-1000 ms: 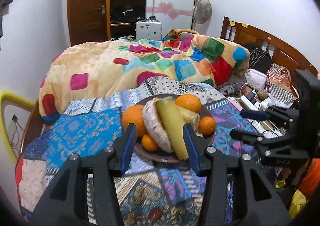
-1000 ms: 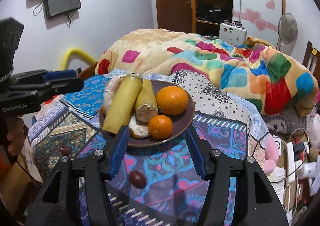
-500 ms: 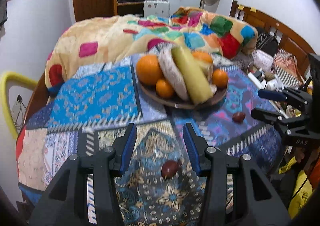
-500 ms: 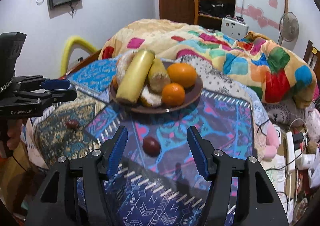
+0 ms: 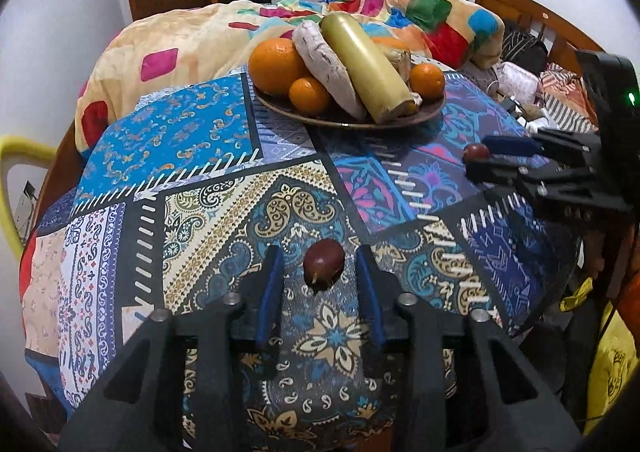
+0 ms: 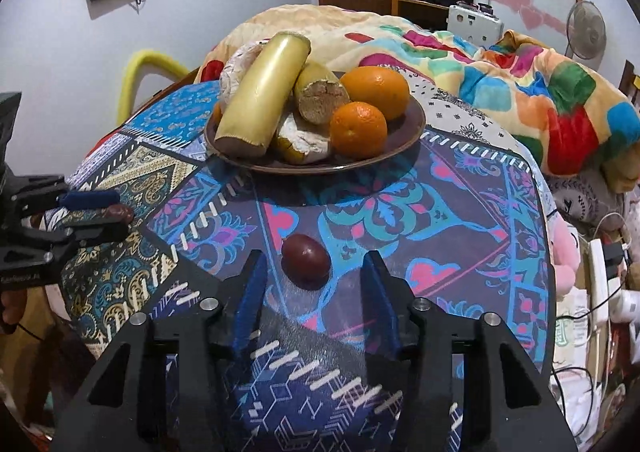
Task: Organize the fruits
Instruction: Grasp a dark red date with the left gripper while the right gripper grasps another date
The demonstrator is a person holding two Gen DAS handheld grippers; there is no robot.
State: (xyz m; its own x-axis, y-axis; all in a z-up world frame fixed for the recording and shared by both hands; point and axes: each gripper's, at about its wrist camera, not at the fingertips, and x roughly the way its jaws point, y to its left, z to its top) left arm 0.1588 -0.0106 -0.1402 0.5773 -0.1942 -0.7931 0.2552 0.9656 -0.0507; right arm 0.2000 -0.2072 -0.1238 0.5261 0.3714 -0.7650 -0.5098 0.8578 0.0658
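**Two tools close in on two stray plums**

The left tool (image 5: 320,272) sits released, its blue-padded fingers either side of a small dark-red oval plum (image 5: 324,261) on the patchwork-patterned tabletop (image 5: 208,188). The right tool (image 6: 316,272) is likewise spread around a second dark-red plum (image 6: 306,255). Neither fruit is gripped yet. A clean pickup likely calls for centring each plum between the pads and squeezing gently, since round fruit may roll. The brown round plate (image 6: 412,124) beyond holds four oranges, three visible in the left view, plus three long pale rolls.
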